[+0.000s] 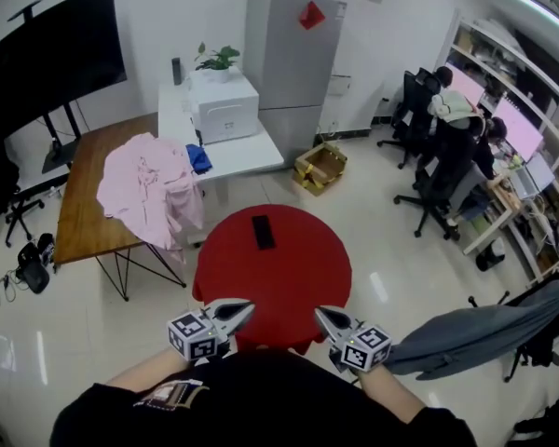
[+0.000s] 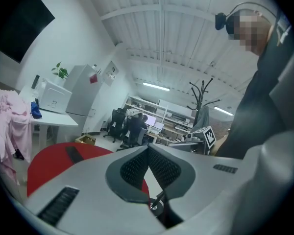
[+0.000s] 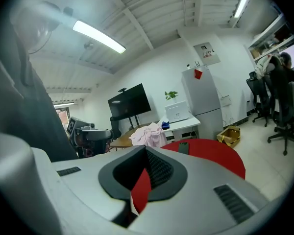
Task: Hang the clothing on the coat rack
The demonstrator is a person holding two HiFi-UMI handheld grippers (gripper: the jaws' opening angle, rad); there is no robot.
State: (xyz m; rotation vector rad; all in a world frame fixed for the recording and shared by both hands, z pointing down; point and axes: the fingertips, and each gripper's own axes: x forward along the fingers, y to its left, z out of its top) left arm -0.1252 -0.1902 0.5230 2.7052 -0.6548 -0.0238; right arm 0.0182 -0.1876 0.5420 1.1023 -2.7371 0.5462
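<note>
A pink garment (image 1: 149,189) lies in a heap on the wooden table (image 1: 79,208) at the left, draping over its near edge. It also shows in the left gripper view (image 2: 7,116) and the right gripper view (image 3: 147,133). A grey garment (image 1: 484,329) hangs on the black coat rack (image 2: 202,92) at the lower right. My left gripper (image 1: 245,308) and right gripper (image 1: 320,312) are held close to my body at the near edge of the round red table (image 1: 289,277). Both are shut with nothing in them (image 2: 148,148) (image 3: 146,151).
A black phone (image 1: 263,232) lies on the red table. Behind stand a white desk with a printer (image 1: 224,105), a grey fridge (image 1: 289,59) and a cardboard box (image 1: 320,168). A large screen (image 1: 47,54) stands far left. People sit at desks at the right (image 1: 447,147).
</note>
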